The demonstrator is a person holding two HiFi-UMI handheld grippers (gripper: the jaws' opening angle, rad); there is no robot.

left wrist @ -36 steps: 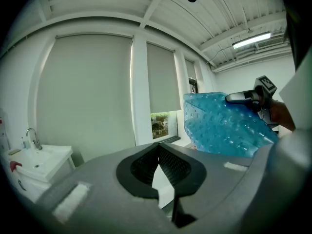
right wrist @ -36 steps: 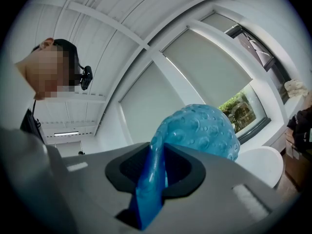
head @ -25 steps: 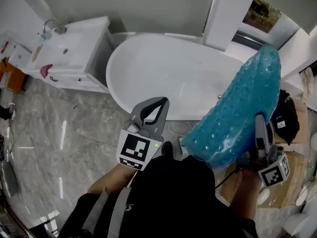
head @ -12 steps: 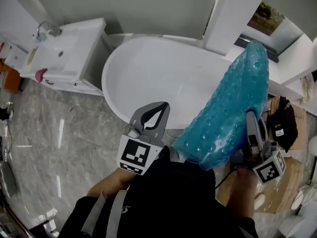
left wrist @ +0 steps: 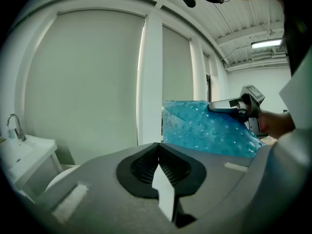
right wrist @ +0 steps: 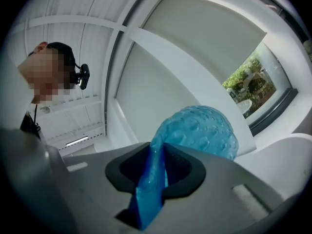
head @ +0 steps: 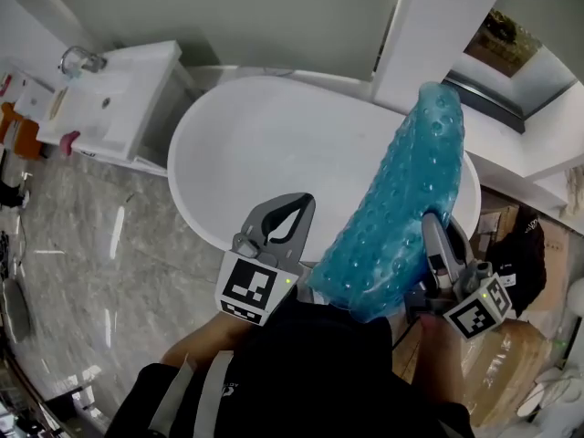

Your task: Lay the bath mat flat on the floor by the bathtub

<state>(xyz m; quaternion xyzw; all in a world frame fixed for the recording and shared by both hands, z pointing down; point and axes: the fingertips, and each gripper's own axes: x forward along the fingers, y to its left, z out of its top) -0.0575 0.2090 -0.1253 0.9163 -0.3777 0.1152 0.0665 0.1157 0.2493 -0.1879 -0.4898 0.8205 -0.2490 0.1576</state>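
The blue bubbled bath mat hangs bunched and upright over the white bathtub's right rim. My right gripper is shut on the mat's lower edge; in the right gripper view a blue fold is pinched between the jaws and the rest bulges beyond them. My left gripper hovers at the tub's near rim, shut with nothing in it. From the left gripper view the mat shows to the right with the right gripper on it.
A white vanity with sink and tap stands left of the tub. Grey marble floor spreads at the left. A white column rises behind the tub. A black bag and cardboard boxes crowd the right.
Both grippers have moved forward toward the bathtub. The mat, carried by the right gripper, now hangs narrower and over the tub's right rim.
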